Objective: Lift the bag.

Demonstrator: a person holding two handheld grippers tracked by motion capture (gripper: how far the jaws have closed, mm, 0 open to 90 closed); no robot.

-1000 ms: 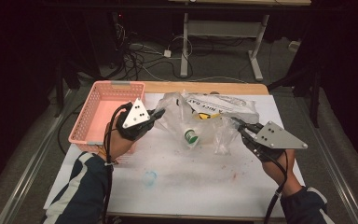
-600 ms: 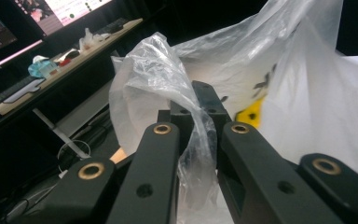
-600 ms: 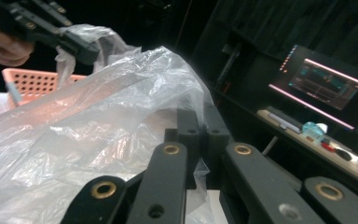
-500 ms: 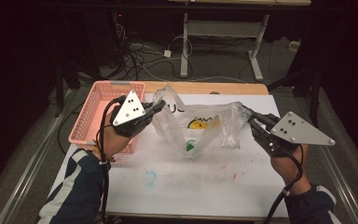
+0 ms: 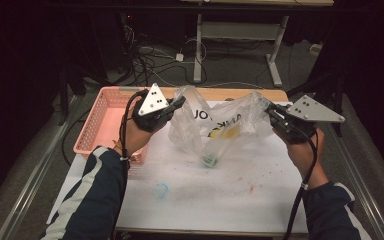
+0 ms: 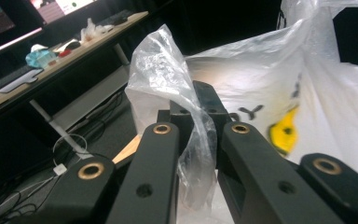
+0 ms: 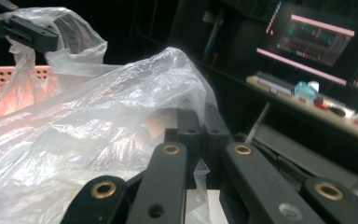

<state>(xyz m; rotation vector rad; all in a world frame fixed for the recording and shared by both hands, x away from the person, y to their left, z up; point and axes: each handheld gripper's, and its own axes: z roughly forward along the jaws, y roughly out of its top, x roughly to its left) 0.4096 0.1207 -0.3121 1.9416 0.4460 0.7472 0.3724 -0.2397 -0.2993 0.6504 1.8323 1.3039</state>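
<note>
High view: left hand-held gripper [image 5: 176, 103] and right hand-held gripper [image 5: 271, 111] each clenched on a handle of the plastic bag [image 5: 215, 127], lifted above the worktop [image 5: 190, 200] middle, likely so its contents settle, pink basket [image 5: 105, 125] at left edge.

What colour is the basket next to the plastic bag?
Pink. The basket shows best in the high view, left of the plastic bag.
</note>
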